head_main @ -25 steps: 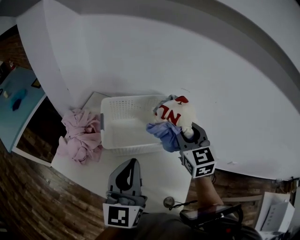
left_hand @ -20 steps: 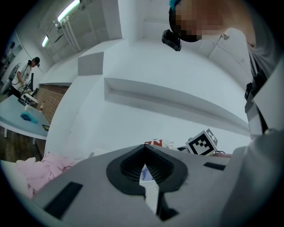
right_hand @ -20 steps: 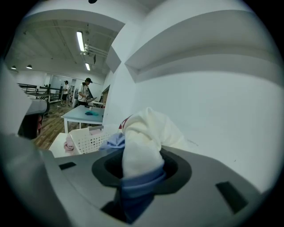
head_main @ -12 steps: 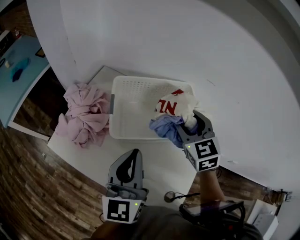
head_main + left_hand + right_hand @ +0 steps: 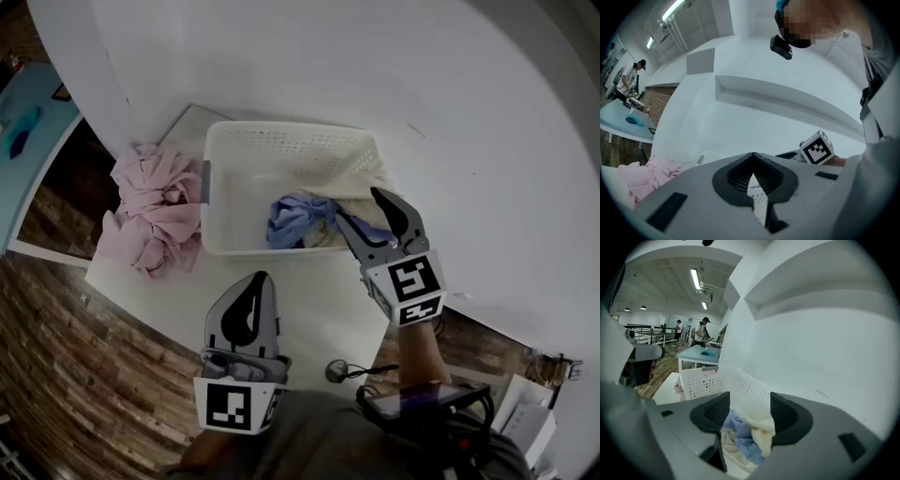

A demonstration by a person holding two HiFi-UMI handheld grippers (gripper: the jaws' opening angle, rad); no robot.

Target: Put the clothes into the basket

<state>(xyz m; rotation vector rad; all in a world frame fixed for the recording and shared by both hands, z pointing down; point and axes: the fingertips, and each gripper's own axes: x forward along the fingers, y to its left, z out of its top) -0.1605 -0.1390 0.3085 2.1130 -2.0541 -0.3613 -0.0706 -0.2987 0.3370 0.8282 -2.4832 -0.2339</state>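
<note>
- Sitting just left of the basket [image 5: 281, 141]: pink clothes pile [image 5: 155, 211], same spot as before.
- Left gripper [image 5: 258, 277] low in front, jaws pressed together, nothing in them.
- Now down in the basket: blue garment [image 5: 295, 217] and cream garment [image 5: 366, 183], both bundled in the right gripper a second ago.
- Right gripper [image 5: 358, 206] at the basket's near right corner, jaws just been opening, about half apart, pinching nothing.
- White table [image 5: 319, 309], white wall [image 5: 375, 75], wood floor [image 5: 56, 375] on the left.

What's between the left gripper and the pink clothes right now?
Only bare tabletop, as the head view shows. The left gripper is shut and empty; the pink clothes lie left of the basket.
</note>
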